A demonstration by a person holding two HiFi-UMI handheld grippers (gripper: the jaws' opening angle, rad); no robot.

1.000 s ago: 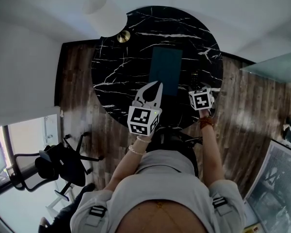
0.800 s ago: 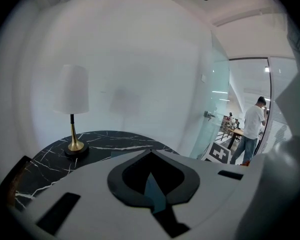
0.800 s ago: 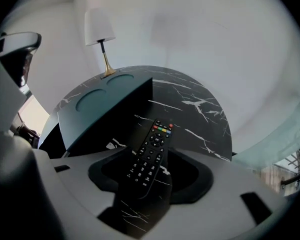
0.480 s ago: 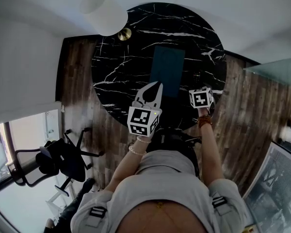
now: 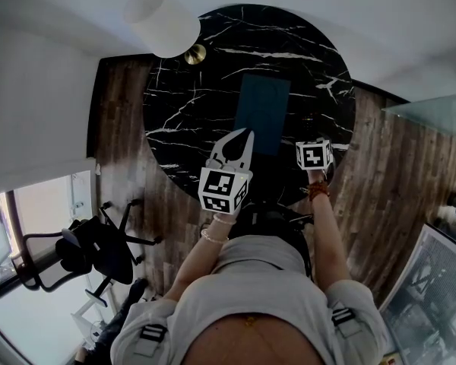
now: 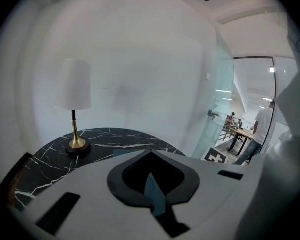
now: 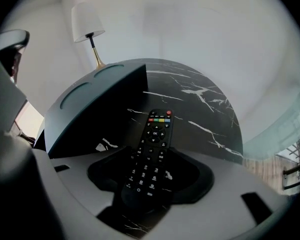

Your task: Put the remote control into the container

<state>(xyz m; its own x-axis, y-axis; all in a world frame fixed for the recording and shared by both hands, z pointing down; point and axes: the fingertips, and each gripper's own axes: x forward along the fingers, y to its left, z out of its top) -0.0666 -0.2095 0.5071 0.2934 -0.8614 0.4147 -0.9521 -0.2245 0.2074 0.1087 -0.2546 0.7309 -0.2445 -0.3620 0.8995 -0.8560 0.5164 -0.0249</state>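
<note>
A black remote control [image 7: 152,159] lies flat on the black marble table [image 5: 190,105], just right of the dark teal container [image 5: 262,112] [image 7: 97,109]. My right gripper [image 5: 314,152] [image 7: 150,153] points steeply down over it. Its jaws have just been opening and stand wide apart, with the remote's near end between them and the pads not pressing on it. In the head view the remote is too dark to pick out. My left gripper [image 5: 247,133] [image 6: 151,151] hovers at the container's near left corner with its tips together and nothing in them.
A table lamp with a white shade [image 5: 163,25] and brass base [image 5: 195,53] stands at the table's far left. An office chair [image 5: 91,253] sits on the wooden floor to the left. A glass partition [image 5: 433,105] is to the right.
My right gripper has sunk a little toward the table. The left gripper has stayed in place.
</note>
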